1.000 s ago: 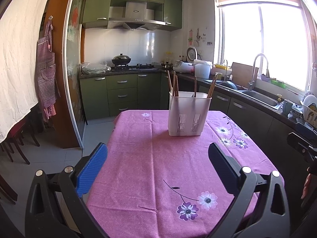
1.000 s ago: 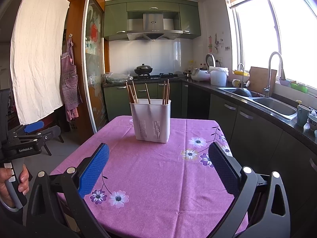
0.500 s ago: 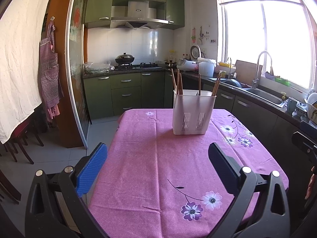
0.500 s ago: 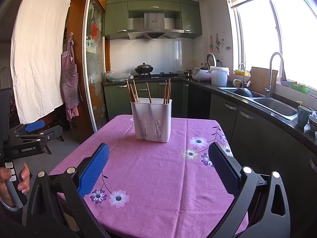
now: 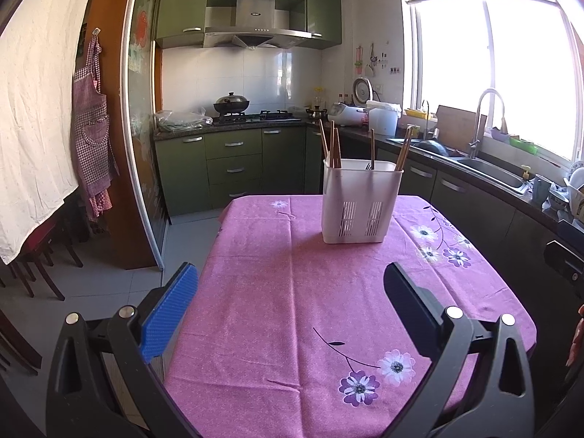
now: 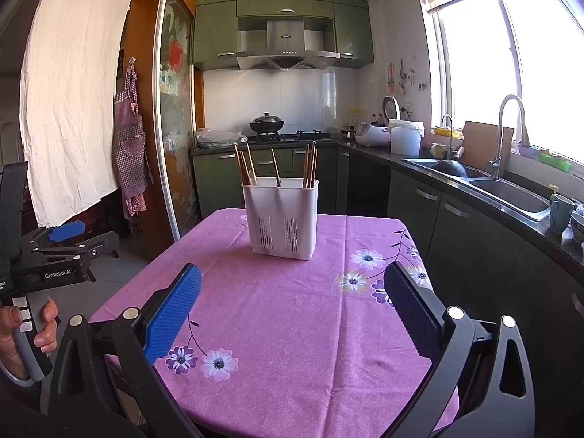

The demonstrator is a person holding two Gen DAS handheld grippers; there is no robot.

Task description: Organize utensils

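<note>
1. Left edge of the right wrist view: a person's hand (image 6: 22,332) grips the grey handle of the left gripper (image 6: 78,235), seen side-on at mid-left. From that angle I cannot tell its spread, but its own camera shows the blue and black pads wide apart with nothing between them (image 5: 290,288).
2. Left third of both frames: a pink checked apron (image 6: 129,138) hangs beside a white cloth sheet (image 6: 69,109). Neither belongs to the task.
3. Centre: a white slotted plastic utensil caddy (image 6: 281,219) stands upright on the purple flowered tablecloth (image 6: 292,328), toward the far end of the table and well apart from both tools. Brown wooden chopsticks (image 6: 310,164) stand in it in several groups, tips up.
4. Lower centre of the right wrist view: the right gripper (image 6: 292,292) hovers over the near cloth, pads spread and holding nothing.
5. Progress, as a judgement: no loose utensil lies on the visible cloth, so either sorting is nearly finished or regrouping within the caddy has not begun.
6. Poorly seen: the caddy's inner dividers are hidden. A pale item among the left chopsticks is possibly a spoon. The table's near edge is cut off by the tools.
7. Right third: steel sink (image 5: 489,173) and counter clutter, glare-washed.
</note>
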